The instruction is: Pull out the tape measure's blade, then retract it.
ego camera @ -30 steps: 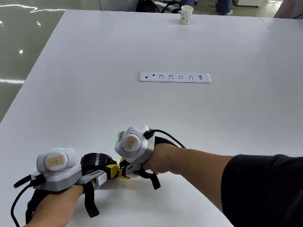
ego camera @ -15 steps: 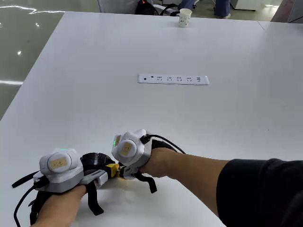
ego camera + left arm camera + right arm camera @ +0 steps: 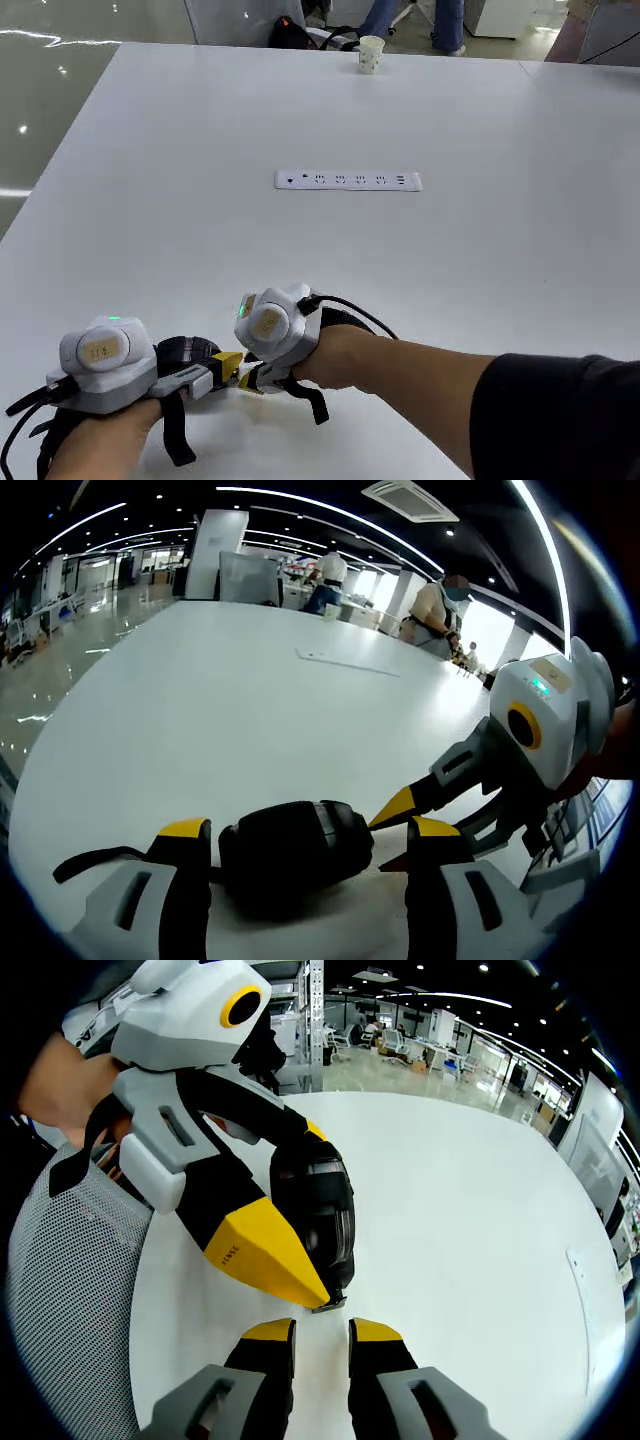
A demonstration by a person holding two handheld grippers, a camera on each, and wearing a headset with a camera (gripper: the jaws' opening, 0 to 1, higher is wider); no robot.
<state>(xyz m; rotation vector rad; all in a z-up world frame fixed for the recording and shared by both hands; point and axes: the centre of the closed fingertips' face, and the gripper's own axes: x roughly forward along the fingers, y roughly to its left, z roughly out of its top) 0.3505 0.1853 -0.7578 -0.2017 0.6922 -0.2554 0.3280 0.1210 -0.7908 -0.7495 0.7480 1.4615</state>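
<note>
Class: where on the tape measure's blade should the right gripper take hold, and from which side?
Grip the small metal end hook, which juts from the bottom corner of the tape measure. Bring the right gripper straight at it along the table, opposite the left gripper, whose fingers straddle the case.

One each: tape measure [image 3: 185, 352], strip [image 3: 348, 180], cup [image 3: 371, 54]

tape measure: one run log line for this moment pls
left gripper holds tape measure on table | right gripper jaws slightly apart, just short of blade hook | pull not yet started
</note>
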